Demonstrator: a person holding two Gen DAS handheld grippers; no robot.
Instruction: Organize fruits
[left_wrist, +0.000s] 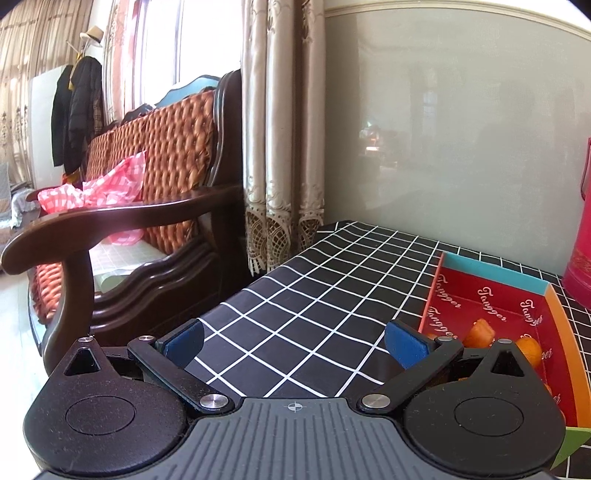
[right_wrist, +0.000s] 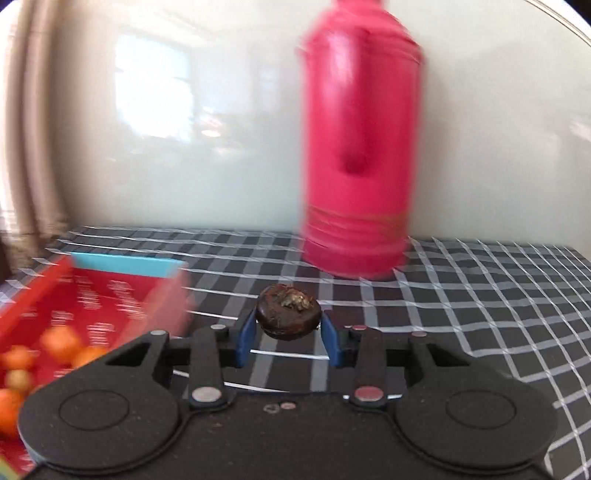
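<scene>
A: Fruit (right_wrist: 288, 312): one dark brown, roundish piece, rough pale patch on top. Clamped between the blue pads of the right gripper (right_wrist: 289, 338), held clear above the tabletop (right_wrist: 480, 295).

B: And the rest of the fruit?

A: Small orange pieces (right_wrist: 59, 341) lie in the red tray (right_wrist: 122, 295), low on the left in the right wrist view. The left wrist view shows the same tray (left_wrist: 491, 299) and orange fruit (left_wrist: 480, 332) off to its right.

B: Left gripper?

A: Left gripper (left_wrist: 293, 343) has its pads spread wide apart, nothing between them, only checked cloth below.

B: Risks from here?

A: Judgement only. The right wrist view is smeared sideways, so that gripper looks to be travelling fast. The pads touch the fruit only at its two ends; a jolt could roll it out, and it would drop onto the tabletop rather than into the tray.

B: Anything in the path?

A: Red flask (right_wrist: 362, 147) stands upright just behind the held fruit. A swing that way could knock it. The tray's near wall is another catch point if the gripper comes in low.

B: Which part of the tray does the fruit go in?

A: Cannot tell; no dividers are visible.
</scene>
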